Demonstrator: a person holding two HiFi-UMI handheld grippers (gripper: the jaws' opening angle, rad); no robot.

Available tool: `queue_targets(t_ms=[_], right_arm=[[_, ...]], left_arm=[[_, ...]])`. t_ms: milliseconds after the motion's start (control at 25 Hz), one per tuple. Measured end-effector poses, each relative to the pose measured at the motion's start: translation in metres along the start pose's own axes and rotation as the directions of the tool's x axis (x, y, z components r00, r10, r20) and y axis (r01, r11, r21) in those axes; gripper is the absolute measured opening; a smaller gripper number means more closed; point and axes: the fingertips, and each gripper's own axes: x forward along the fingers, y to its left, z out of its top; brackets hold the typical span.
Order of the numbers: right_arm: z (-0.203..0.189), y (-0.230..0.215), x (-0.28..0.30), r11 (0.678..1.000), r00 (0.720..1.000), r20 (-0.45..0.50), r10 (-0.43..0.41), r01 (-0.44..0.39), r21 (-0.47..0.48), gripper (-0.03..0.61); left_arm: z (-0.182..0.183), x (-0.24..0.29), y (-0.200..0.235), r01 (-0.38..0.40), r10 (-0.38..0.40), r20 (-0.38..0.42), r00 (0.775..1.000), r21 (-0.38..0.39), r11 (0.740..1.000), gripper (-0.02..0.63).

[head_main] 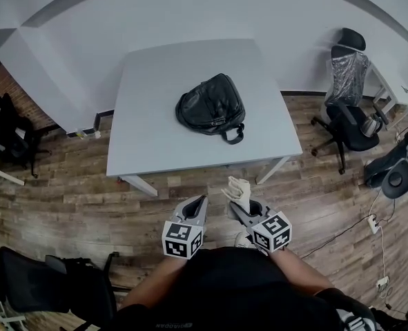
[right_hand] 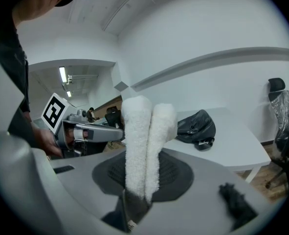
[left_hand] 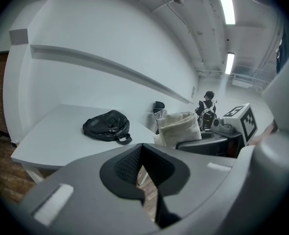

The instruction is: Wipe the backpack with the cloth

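A black backpack (head_main: 210, 109) lies on the white table (head_main: 148, 143), a little right of its middle, with its handle toward me. Both grippers hang over the wooden floor in front of the table's near edge, well short of the backpack. My right gripper (head_main: 239, 209) is shut on a cream fleecy cloth (head_main: 238, 188) that stands up out of its jaws. My left gripper (head_main: 197, 207) is beside it, jaws together and holding nothing. The right gripper view shows the cloth (right_hand: 145, 141) folded double, with the backpack (right_hand: 197, 126) beyond. The left gripper view shows the backpack (left_hand: 106, 125) and the cloth (left_hand: 181, 129).
Black office chairs (head_main: 348, 105) stand right of the table near a second desk. More dark chairs (head_main: 7, 129) stand at the left wall and one (head_main: 52, 285) at my lower left. Cables and a power strip (head_main: 373, 223) lie on the floor at right.
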Motion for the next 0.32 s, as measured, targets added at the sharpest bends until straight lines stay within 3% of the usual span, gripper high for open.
queue_targets(t_ms=[320], right_arm=[[-0.0021, 0.0016, 0.0006, 1.000, 1.000, -0.004, 0.007, -0.007, -0.006, 0.094]], left_arm=[[0.0018, -0.0041, 0.0076, -0.032, 0.032, 0.014, 0.999, -0.003, 0.999, 0.006]])
